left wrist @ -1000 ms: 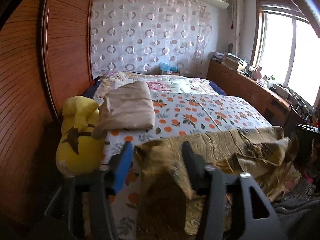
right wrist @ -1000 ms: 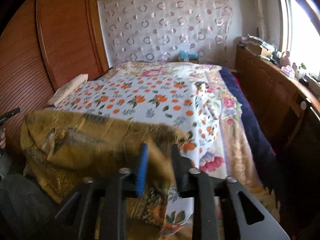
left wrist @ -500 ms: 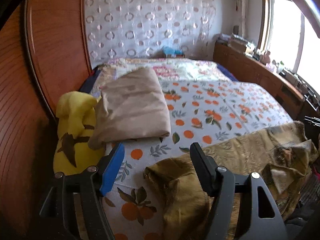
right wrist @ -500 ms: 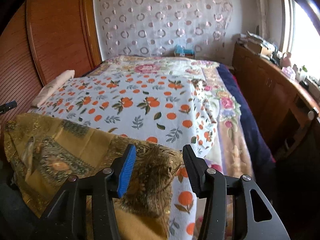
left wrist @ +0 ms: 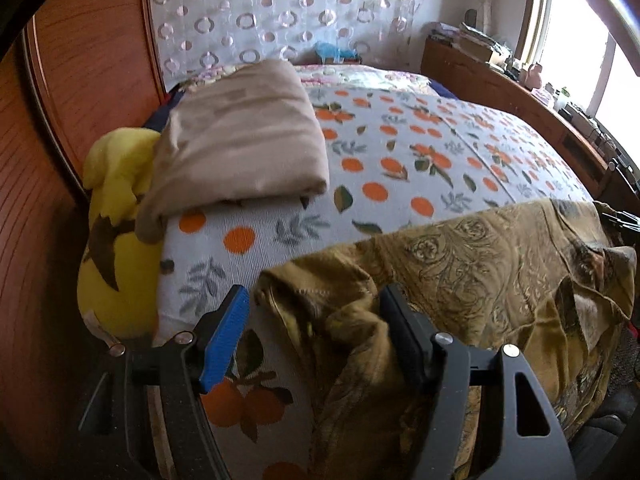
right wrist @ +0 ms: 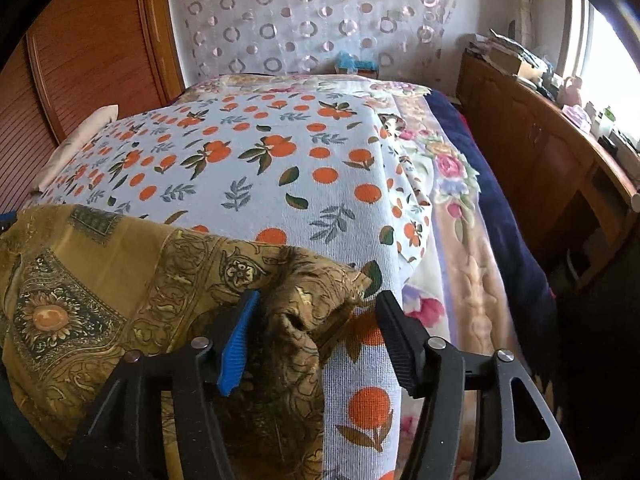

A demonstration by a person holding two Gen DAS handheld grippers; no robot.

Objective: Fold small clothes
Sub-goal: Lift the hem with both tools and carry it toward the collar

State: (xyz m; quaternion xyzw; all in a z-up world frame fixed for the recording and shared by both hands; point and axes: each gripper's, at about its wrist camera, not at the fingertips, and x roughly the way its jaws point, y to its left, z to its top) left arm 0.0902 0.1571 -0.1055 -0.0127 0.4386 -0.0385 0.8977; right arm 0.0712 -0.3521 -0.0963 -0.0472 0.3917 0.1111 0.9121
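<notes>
A golden-brown patterned garment (left wrist: 472,256) lies spread along the near edge of the bed, on the orange-print sheet (left wrist: 400,152). My left gripper (left wrist: 316,308) is open, its jaws wide on either side of the garment's bunched left corner. In the right wrist view the same garment (right wrist: 100,280) drapes over the bed edge. My right gripper (right wrist: 316,312) is open, its jaws straddling the garment's bunched right corner. Neither gripper pinches the cloth.
A folded beige cloth (left wrist: 240,136) lies at the bed's far left, beside a yellow plush toy (left wrist: 112,232). A wooden wardrobe (left wrist: 72,80) stands left. A wooden cabinet (right wrist: 540,148) runs along the right under the window. A floral blanket (right wrist: 452,208) hangs off the bed's right side.
Both grippers were shut on the garment's corners, carried it forward onto the bed, then opened and let go. The garment now rests on the sheet.
</notes>
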